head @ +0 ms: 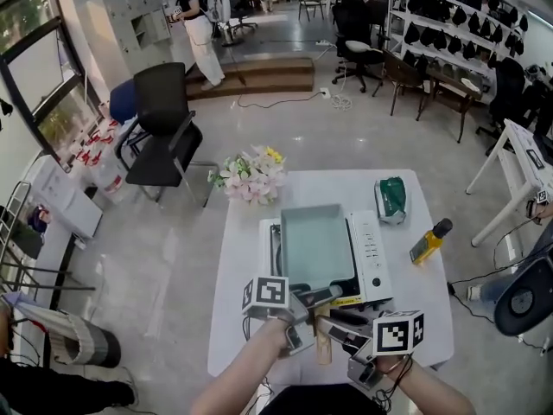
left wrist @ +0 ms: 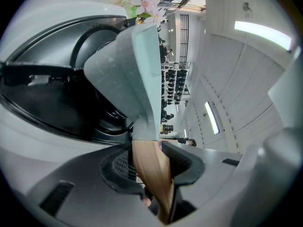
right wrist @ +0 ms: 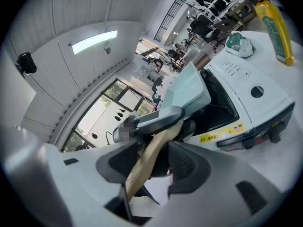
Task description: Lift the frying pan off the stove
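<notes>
A pale green square frying pan [head: 315, 245] with a wooden handle [head: 321, 340] is over the white stove [head: 373, 266]; I cannot tell whether it rests on it. My left gripper [head: 302, 308] is shut on the wooden handle [left wrist: 152, 178], and the pan [left wrist: 128, 65] reaches out ahead of it above the black burner [left wrist: 57, 103]. My right gripper [head: 339, 327] is close beside it. In the right gripper view the handle [right wrist: 144, 167] runs between the right gripper's [right wrist: 154, 162] jaws, which stand wide with a gap at one pad.
On the white table [head: 246, 284] stand a yellow bottle [head: 429, 241], a green-and-white bag [head: 390, 199] and a bunch of flowers [head: 251, 177]. A black office chair [head: 164, 137] is behind the table on the left. The stove's control panel [right wrist: 251, 98] faces right.
</notes>
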`<state>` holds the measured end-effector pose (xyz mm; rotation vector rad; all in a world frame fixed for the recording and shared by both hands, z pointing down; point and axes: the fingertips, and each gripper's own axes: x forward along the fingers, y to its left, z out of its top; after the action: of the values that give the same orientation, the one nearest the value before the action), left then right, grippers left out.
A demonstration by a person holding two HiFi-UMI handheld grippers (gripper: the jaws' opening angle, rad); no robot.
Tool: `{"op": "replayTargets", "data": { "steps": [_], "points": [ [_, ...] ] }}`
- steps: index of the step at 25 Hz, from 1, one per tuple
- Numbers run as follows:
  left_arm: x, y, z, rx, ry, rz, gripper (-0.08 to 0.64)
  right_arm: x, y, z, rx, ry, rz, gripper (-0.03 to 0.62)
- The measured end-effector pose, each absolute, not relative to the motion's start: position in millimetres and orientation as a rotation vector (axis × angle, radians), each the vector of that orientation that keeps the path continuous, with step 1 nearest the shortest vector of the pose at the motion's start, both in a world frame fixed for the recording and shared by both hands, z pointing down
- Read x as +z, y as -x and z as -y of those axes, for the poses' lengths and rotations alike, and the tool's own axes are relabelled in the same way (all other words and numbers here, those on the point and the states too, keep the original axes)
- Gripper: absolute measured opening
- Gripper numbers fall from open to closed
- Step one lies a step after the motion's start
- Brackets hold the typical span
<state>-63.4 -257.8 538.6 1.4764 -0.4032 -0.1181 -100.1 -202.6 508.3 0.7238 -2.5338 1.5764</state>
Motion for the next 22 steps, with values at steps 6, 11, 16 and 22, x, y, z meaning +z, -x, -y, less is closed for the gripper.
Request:
{"op": "replayTargets", "data": {
  "steps": [6,11,16,22],
  "points": [
    [541,64,258,-0.119,-1.473,0.407,0.137,513,106,204,1.661,-0.649,2.485,0.199],
    [540,64,259,-0.119,-1.479,0.402,0.137,516,112,206,1.681,-0.585,2.445,0.192],
    [539,64,257,-0.117,-1.484,0.398,0.137,517,112,205,1.713,-0.534,2.418,0.186],
    [539,64,258,-0.116,-1.485,0.410,0.137,517,112,207,1.750,-0.513,2.404,0.180]
  ]
}}
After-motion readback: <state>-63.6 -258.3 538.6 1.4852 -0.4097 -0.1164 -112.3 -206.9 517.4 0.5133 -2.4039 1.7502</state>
